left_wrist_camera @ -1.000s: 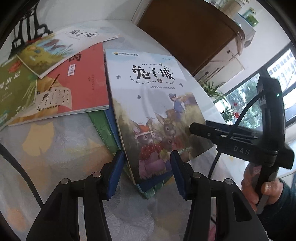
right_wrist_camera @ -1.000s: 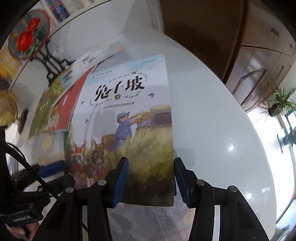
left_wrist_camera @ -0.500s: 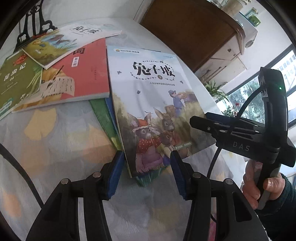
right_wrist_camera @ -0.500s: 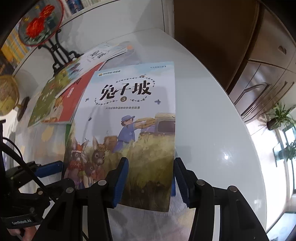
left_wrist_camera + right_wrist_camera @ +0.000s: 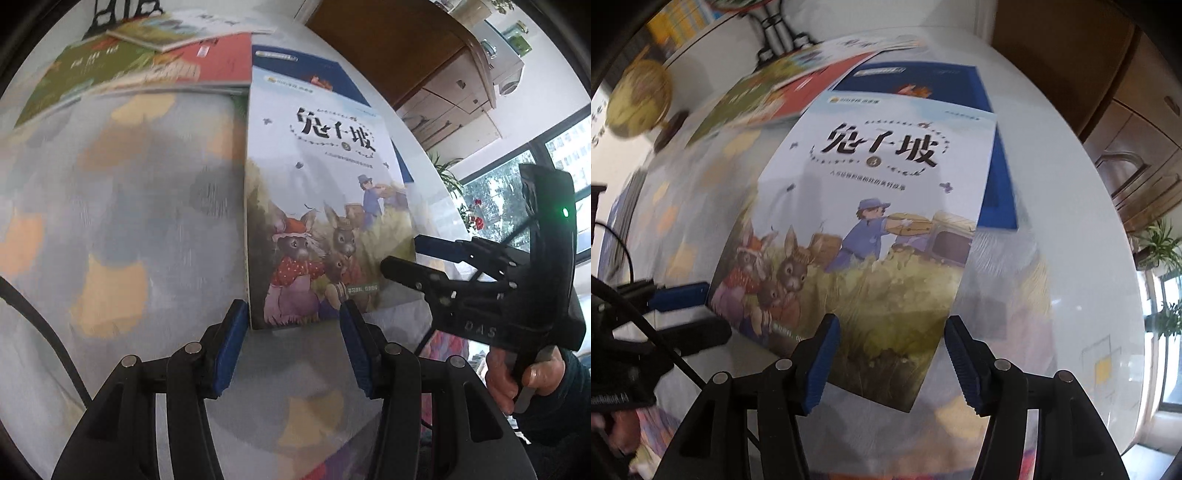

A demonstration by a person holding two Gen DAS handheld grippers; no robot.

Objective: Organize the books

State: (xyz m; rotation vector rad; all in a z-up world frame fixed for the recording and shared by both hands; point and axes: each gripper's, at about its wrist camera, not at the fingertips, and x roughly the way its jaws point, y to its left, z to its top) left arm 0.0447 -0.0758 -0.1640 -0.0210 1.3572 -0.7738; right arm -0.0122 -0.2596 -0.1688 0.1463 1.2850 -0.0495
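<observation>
Jaws part, right gripper [image 5: 892, 354] over "兔子坡" book [image 5: 871, 221]

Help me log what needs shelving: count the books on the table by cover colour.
Pale illustrated: 2, the rabbit book and the far top book
Dark blue: 1, the dark blue book
Red: 1, the red book
Green: 1, the green book
Total: 5 in view; anything hidden beneath is uncounted.

Each matte-black plastic hand-held gripper [image 5: 291, 343] carries blue ribbed pads [image 5: 231, 347] and round silver screws [image 5: 193, 347]. The right one [image 5: 402, 254] shows a green light, grey lettering, black cable [image 5: 624, 314]; dark sleeve [image 5: 569, 398].
</observation>
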